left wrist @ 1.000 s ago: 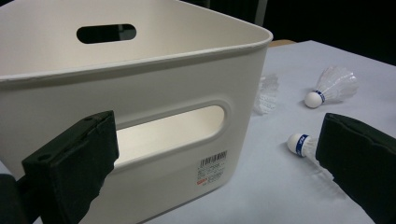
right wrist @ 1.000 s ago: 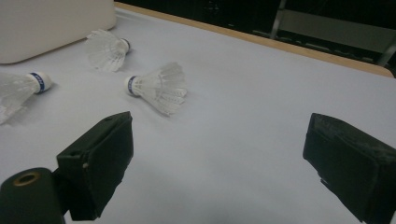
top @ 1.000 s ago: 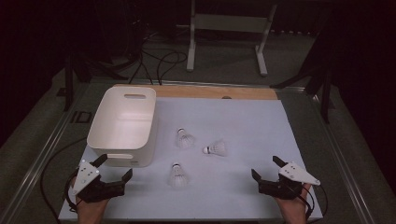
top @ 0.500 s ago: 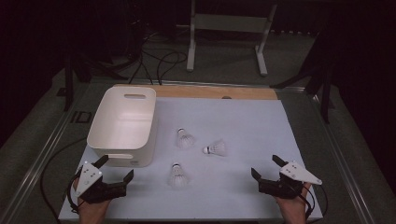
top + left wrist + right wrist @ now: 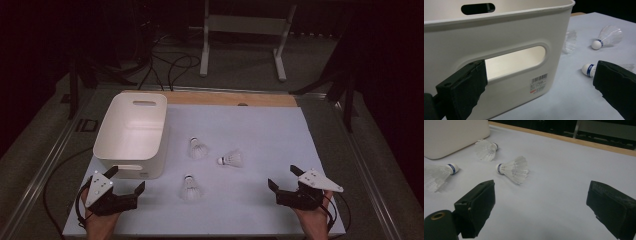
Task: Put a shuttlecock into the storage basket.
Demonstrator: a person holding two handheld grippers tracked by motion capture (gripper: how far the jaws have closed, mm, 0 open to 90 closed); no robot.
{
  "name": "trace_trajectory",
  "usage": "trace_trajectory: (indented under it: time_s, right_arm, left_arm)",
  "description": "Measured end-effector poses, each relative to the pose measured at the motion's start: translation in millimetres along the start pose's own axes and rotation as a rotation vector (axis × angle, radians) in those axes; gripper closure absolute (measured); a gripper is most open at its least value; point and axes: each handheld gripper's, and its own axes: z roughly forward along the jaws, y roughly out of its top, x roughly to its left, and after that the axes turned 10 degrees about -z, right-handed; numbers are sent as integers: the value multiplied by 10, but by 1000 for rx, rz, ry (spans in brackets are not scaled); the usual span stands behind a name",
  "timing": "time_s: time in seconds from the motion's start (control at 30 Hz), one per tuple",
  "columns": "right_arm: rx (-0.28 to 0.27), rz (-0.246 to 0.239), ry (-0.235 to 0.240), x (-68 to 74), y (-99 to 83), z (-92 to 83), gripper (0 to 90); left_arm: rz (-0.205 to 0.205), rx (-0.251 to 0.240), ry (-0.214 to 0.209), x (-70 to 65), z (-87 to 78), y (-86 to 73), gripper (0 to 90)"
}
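We barely moved since before: both grippers, left (image 5: 126,186) and right (image 5: 284,179), spread, empty; shuttlecocks (image 5: 190,187) untouched, bin (image 5: 131,131) waiting.

Three shuttlecocks (image 5: 198,148) right of bin (image 5: 131,131)

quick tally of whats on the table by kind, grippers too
shuttlecocks: 3, all lying on the white sheet, first, second, third
white bin: 1
grippers: 2, left gripper and right gripper, both with jaws apart and holding nothing
total: 6
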Motion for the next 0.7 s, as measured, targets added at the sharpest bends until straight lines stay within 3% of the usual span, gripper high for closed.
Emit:
trace_trajectory:
  time_s: [0.13,0.3,0.7]
  right_arm:
    - [22,-13,13,14,65,29,82]
    - [45,-42,24,17,198,66,75]
    - [79,-75,53,6,380,229,71]
  left_arm:
    - [-17,-8,2,9,3,18,0]
    - [5,3,4,-11,-4,8,0]
    - [0,28,11,-5,24,-18,0]
